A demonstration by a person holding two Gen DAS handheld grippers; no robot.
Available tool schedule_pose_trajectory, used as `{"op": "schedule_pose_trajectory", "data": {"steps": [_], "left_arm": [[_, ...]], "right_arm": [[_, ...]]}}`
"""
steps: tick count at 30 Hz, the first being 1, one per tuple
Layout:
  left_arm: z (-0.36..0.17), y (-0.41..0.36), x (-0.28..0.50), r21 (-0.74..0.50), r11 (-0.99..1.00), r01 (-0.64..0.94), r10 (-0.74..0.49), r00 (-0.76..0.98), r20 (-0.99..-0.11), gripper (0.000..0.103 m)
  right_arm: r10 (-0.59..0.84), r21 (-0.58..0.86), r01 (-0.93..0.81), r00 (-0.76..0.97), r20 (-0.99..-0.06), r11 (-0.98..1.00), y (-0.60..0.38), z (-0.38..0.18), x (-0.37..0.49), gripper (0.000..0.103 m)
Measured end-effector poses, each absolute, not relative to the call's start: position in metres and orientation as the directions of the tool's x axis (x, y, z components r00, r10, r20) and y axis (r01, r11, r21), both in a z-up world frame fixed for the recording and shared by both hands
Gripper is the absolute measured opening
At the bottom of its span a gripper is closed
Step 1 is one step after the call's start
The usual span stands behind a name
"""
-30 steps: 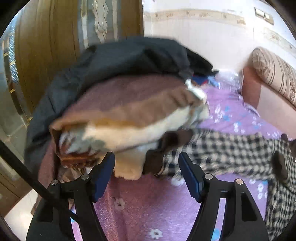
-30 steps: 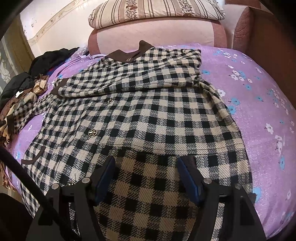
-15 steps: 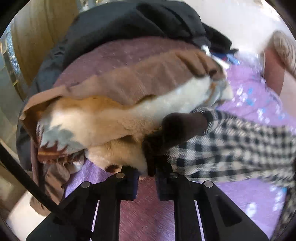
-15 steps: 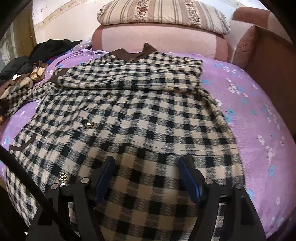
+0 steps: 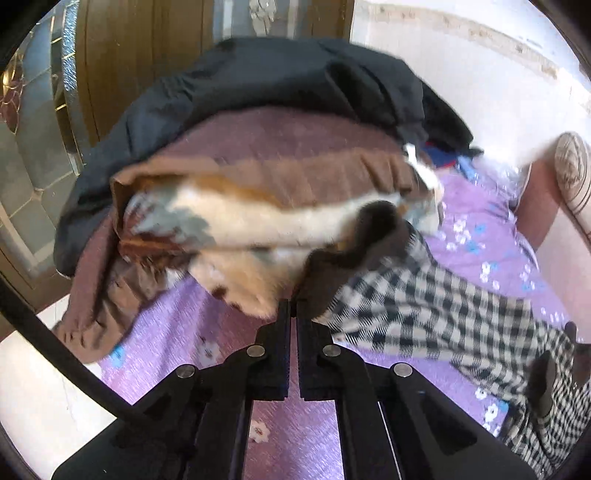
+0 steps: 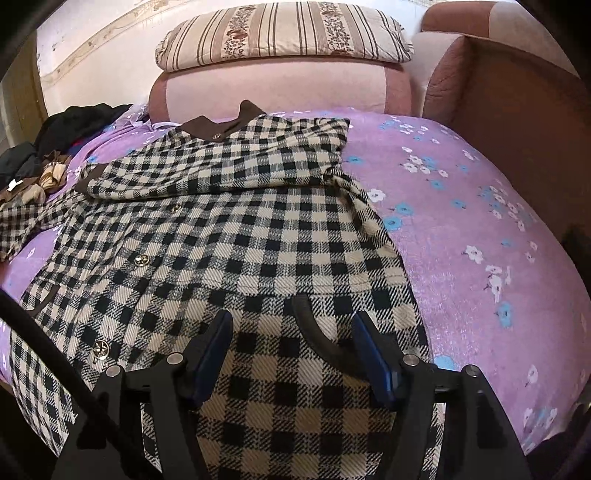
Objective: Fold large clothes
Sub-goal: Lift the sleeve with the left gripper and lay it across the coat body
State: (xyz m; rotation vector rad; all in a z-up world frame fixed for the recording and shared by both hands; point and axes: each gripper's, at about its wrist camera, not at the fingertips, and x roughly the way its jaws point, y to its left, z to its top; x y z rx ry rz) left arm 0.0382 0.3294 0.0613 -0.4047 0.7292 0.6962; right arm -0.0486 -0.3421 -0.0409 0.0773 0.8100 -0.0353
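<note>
In the left wrist view our left tongs are pinched together on the brown cuff of the checked coat, whose sleeve trails off to the right of the tips. To do this step well, we judge we should lift the cuff clear of the heap of clothes lying just ahead and to the left, then carry the sleeve across the coat body without dragging those loose garments along. Below the tongs lies the purple flowered bedsheet; a wooden door stands beyond the heap. In the right wrist view our right tongs are spread wide and grip nothing, hovering over the coat's lower part; we cannot tell whether they touch the cloth. The coat lies flat ahead of them, brown collar farthest away, near the pink headboard and striped pillow.
</note>
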Motion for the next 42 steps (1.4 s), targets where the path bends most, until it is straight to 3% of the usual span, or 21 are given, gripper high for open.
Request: {"op": "schedule_pose_trajectory", "data": {"steps": [4, 8, 11, 14, 17, 23, 30, 31, 32, 38, 42], "left_arm": [[0.058, 0.359, 0.021, -0.167, 0.654, -0.738, 0.420, 0.538, -0.731, 0.006], [0.042, 0.401, -0.010, -0.281, 0.565, -0.775, 0.362, 0.539, -0.760, 0.030], [0.029, 0.419, -0.024, -0.357, 0.545, -0.758, 0.289, 0.570, -0.769, 0.032], [0.022, 0.414, -0.023, -0.346, 0.594, -0.726, 0.259, 0.581, -0.772, 0.034], [0.015, 0.396, -0.006, -0.324, 0.682, -0.656, 0.214, 0.602, -0.769, 0.045], [0.005, 0.362, 0.042, -0.240, 0.802, -0.547, 0.187, 0.611, -0.769, 0.048], [-0.005, 0.357, 0.087, -0.137, 0.821, -0.555, 0.252, 0.567, -0.784, 0.045], [-0.005, 0.354, 0.091, -0.142, 0.826, -0.546, 0.237, 0.563, -0.792, 0.034], [-0.004, 0.352, 0.094, -0.134, 0.824, -0.550, 0.238, 0.551, -0.800, 0.008], [0.031, 0.321, 0.078, -0.160, 0.843, -0.513, 0.236, 0.621, -0.748, 0.007], [0.074, 0.260, 0.070, -0.150, 0.921, -0.358, 0.175, 0.727, -0.663, 0.007]], "right_arm": [[0.031, 0.080, 0.043, 0.673, -0.739, 0.996, -0.337, -0.046, -0.046, 0.072], [0.055, 0.082, 0.007, 0.683, -0.728, 0.997, -0.327, -0.042, -0.045, 0.073], [0.089, 0.103, -0.020, 0.679, -0.728, 0.994, -0.320, -0.041, -0.042, 0.073], [0.109, 0.119, -0.031, 0.667, -0.737, 0.992, -0.313, -0.043, -0.036, 0.073], [0.135, 0.129, -0.058, 0.667, -0.733, 0.990, -0.302, -0.041, -0.033, 0.073], [0.116, 0.056, -0.111, 0.669, -0.734, 0.992, -0.280, -0.045, -0.035, 0.073], [0.093, 0.021, -0.114, 0.669, -0.738, 0.993, -0.277, -0.052, -0.034, 0.073], [0.089, 0.019, -0.112, 0.670, -0.737, 0.994, -0.277, -0.052, -0.033, 0.073], [0.086, 0.017, -0.110, 0.672, -0.735, 0.994, -0.277, -0.052, -0.033, 0.073], [0.076, -0.003, -0.115, 0.679, -0.730, 0.993, -0.276, -0.051, -0.033, 0.073], [0.088, 0.010, -0.117, 0.682, -0.726, 0.993, -0.278, -0.049, -0.034, 0.072]]}}
